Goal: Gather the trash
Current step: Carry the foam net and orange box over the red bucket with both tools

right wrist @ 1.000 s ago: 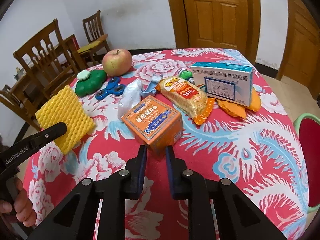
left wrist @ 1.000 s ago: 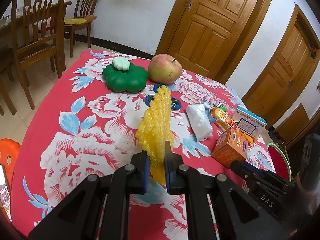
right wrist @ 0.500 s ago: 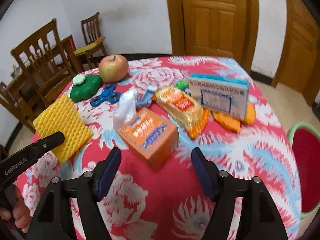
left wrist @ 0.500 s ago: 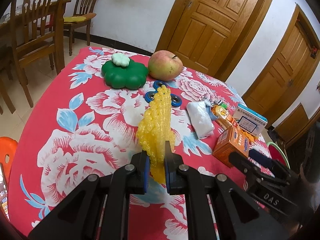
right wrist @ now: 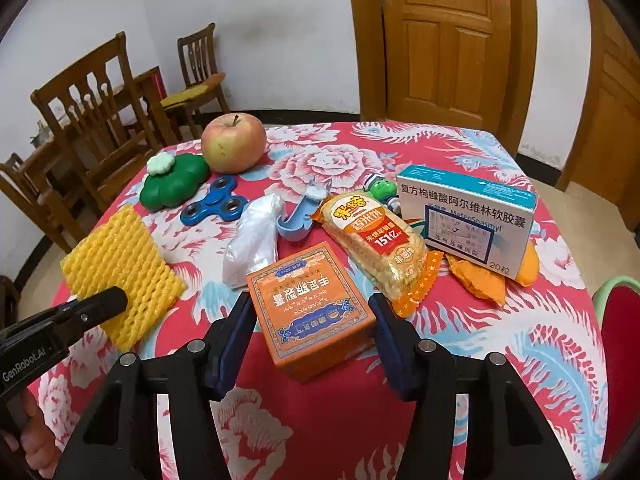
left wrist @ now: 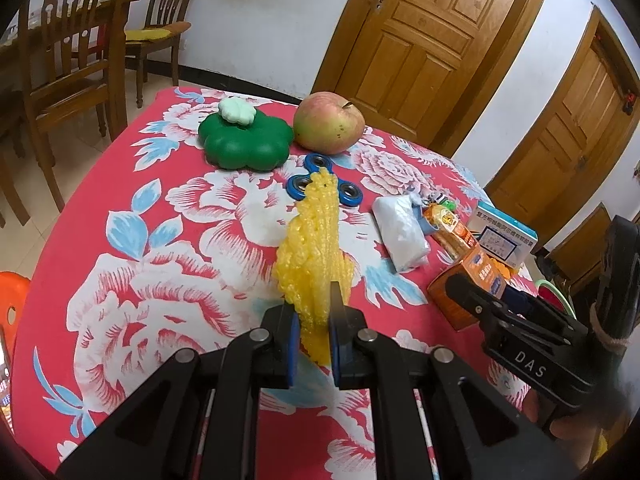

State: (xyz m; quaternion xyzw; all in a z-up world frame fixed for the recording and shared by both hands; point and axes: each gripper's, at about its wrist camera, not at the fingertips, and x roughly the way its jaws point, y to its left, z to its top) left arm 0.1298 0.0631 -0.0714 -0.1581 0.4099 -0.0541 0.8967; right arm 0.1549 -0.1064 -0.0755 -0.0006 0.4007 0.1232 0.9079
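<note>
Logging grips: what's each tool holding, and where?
Left tool: yellow foam net, by its near edge. Right tool: closing astride the orange box, not gripping.
</note>
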